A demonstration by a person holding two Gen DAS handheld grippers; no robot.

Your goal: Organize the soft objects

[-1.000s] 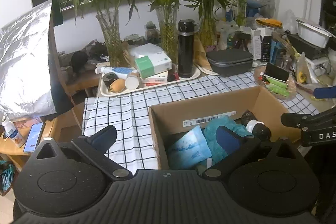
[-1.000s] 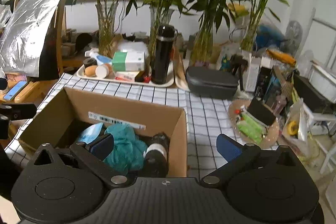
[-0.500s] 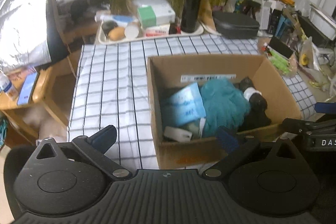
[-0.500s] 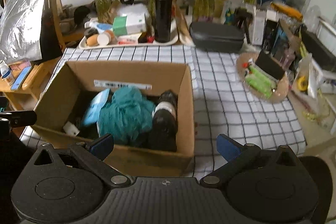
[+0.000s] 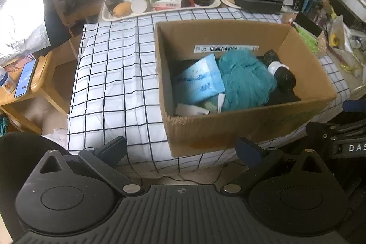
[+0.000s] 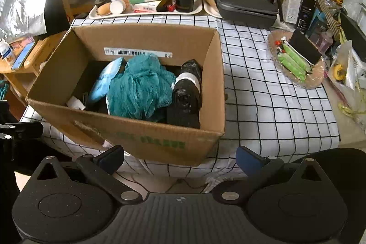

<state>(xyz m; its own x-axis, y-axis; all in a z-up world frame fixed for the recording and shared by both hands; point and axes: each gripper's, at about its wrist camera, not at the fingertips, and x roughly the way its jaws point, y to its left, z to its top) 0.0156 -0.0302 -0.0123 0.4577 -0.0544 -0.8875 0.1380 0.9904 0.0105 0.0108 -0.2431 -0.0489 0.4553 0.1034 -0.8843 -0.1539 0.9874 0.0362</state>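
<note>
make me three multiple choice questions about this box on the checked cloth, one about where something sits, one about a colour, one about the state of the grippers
1. Where does the black roll with the white band lie in the cardboard box, seen from the right wrist camera?
A. right of the mesh sponge
B. left of the blue packet
C. outside on the cloth

2. What colour is the mesh sponge?
A. red
B. teal
C. yellow

3. How do both grippers stand?
A. shut on the sponge
B. shut on the box rim
C. open, holding nothing

Key: 1 A, the roll rests against the right wall. 2 B, its netting is teal. 3 C, the left gripper and the right gripper have jaws spread, short of the box.
</note>
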